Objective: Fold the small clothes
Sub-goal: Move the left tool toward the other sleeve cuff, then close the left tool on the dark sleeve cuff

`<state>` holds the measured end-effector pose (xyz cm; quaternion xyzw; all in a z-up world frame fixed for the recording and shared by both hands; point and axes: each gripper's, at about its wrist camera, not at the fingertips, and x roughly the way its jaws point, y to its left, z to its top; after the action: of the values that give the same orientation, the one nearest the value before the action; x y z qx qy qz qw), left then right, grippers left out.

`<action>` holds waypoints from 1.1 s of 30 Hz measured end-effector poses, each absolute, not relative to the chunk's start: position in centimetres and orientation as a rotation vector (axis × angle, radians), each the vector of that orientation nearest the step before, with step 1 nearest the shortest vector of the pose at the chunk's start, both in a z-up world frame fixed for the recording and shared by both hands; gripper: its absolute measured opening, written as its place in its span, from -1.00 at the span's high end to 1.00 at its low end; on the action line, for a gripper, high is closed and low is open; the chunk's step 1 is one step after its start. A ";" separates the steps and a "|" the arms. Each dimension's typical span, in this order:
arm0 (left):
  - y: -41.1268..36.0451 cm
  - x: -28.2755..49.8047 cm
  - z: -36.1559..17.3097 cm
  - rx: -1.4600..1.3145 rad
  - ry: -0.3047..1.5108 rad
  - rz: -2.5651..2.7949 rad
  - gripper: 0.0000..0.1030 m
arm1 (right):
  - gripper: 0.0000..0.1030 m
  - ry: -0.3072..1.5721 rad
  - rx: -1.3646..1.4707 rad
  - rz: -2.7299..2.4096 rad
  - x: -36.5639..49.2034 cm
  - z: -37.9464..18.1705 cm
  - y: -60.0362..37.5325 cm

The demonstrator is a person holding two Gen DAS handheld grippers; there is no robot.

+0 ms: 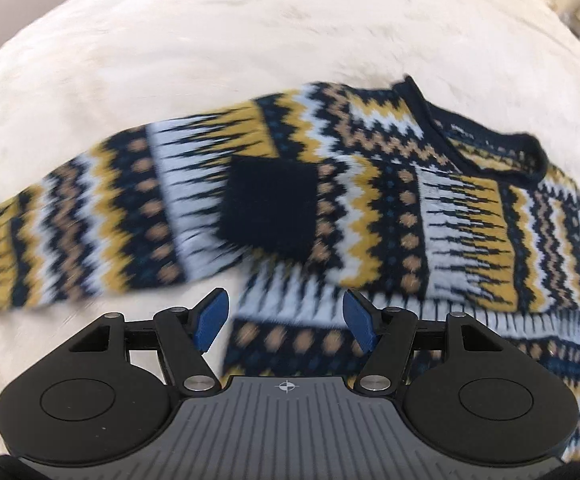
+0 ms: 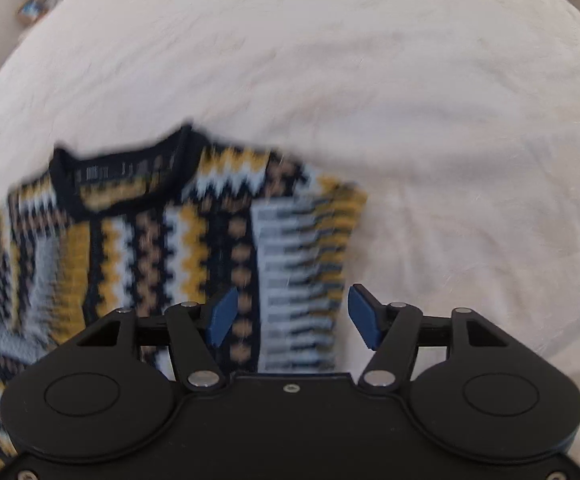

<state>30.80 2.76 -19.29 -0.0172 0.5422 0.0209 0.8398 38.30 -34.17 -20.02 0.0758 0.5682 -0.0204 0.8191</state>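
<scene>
While the patterned knit sweater (image 1: 329, 208) lies on the cream bedcover (image 1: 170, 60), left gripper (image 1: 286, 320) and right gripper (image 2: 291, 316) hover above it, fingers spread, holding nothing.

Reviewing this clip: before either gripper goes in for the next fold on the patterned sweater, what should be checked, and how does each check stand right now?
1. Left gripper open and holding nothing: ok.
2. Right gripper open and holding nothing: ok.
3. Patterned sweater lying on the white bedsheet: ok.
4. Collar visible for orientation: ok.
5. Sleeve with dark elbow patch lying flat in its final fold: cannot tell, the picture is blurred.
6. Sweater's right edge within the right gripper's view: ok.
</scene>
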 end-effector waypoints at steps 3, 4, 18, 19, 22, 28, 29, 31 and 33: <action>4.8 28.2 -17.5 -0.062 1.115 0.102 -0.33 | -0.27 1.251 0.119 -0.071 37.5 -22.1 -33.7; 5.7 27.4 -16.9 -0.065 1.102 0.122 -0.36 | -0.27 1.249 0.115 -0.082 37.1 -22.2 -33.6; 24.5 23.9 -13.4 -0.191 0.944 0.448 -0.51 | -0.40 0.980 0.220 0.116 30.5 -12.4 -25.3; 25.7 24.2 -13.6 -0.196 0.944 0.450 -0.51 | -0.40 0.985 0.217 0.130 30.3 -11.7 -24.1; 29.1 25.3 -14.6 -0.218 0.948 0.448 -0.51 | -0.40 1.001 0.216 0.161 29.4 -10.9 -19.8; 35.4 25.8 -16.7 -0.320 0.950 0.454 -0.53 | -0.40 1.026 0.188 0.212 28.7 -9.9 -10.9; 36.3 26.1 -17.0 -0.332 0.952 0.449 -0.55 | -0.40 1.028 0.185 0.219 28.6 -9.8 -9.8; 37.6 26.8 -17.8 -0.346 0.957 0.434 -0.59 | -0.40 1.030 0.181 0.225 28.6 -9.4 -7.5; 38.7 27.5 -18.5 -0.362 0.965 0.413 -0.61 | -0.40 1.035 0.175 0.223 28.7 -9.2 -5.7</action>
<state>27.49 38.71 -18.54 -0.1716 0.4579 0.1961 0.8499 28.65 -5.69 -9.16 0.0835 0.4929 0.1064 0.8595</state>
